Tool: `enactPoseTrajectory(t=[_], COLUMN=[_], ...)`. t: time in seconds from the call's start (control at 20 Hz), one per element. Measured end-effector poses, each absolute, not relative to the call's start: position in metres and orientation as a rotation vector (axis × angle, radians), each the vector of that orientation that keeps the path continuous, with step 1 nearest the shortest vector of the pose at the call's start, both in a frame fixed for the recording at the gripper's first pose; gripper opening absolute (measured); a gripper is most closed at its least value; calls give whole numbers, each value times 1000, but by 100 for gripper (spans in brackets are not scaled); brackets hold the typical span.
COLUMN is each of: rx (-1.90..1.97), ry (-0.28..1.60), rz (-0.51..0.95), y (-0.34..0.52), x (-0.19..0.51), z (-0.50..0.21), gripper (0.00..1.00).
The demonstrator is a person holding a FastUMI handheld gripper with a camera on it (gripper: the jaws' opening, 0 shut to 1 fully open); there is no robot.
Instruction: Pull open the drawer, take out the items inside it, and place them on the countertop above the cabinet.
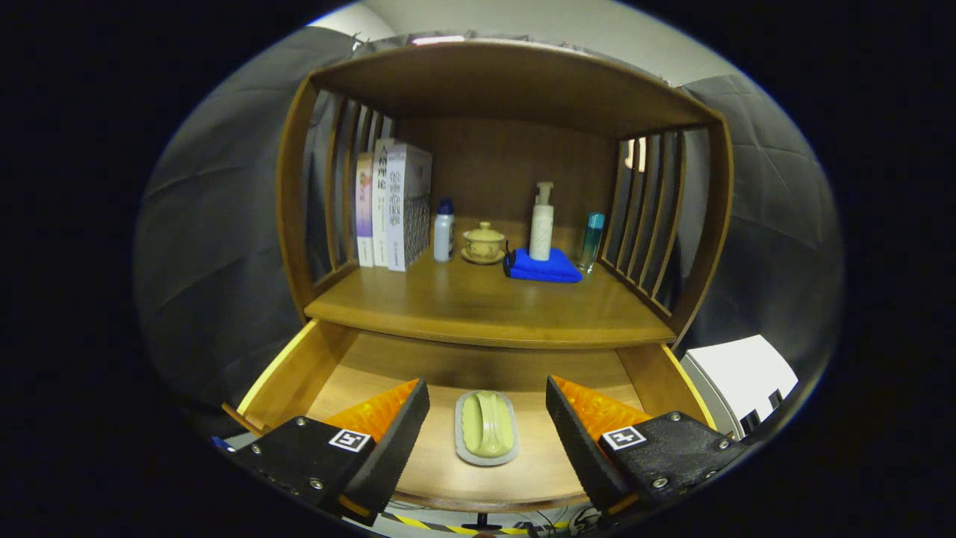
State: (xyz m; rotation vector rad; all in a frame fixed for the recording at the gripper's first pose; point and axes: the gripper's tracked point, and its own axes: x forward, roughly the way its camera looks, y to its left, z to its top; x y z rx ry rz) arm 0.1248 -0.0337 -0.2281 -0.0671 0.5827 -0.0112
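While the drawer (314, 373) stood pulled open beneath the countertop (478, 310), the gripper (487, 418) hovered with fingers spread wide, gripping nothing; a green soap dish (487, 427) lay on the drawer floor between them.

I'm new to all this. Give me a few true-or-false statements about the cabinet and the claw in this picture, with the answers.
1. The drawer is pulled open. True.
2. The claw is shut on the green item. False: its fingers are spread open, with the item between them, untouched.
3. A blue cloth lies on the countertop. True.
4. The books lie in the drawer. False: they stand upright on the countertop.
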Motion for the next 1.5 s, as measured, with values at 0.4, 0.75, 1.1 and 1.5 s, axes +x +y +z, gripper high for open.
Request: enactPoseTrajectory(t=[0.4, 0.75, 1.1, 1.5], rx=[-141, -129, -36, -77], ry=[849, 960, 966, 902], rz=[-23, -2, 25, 69], y=[-39, -43, -43, -31], x=[139, 133, 129, 123], z=[-312, -347, -363, -348], gripper=[95, 84, 51, 22])
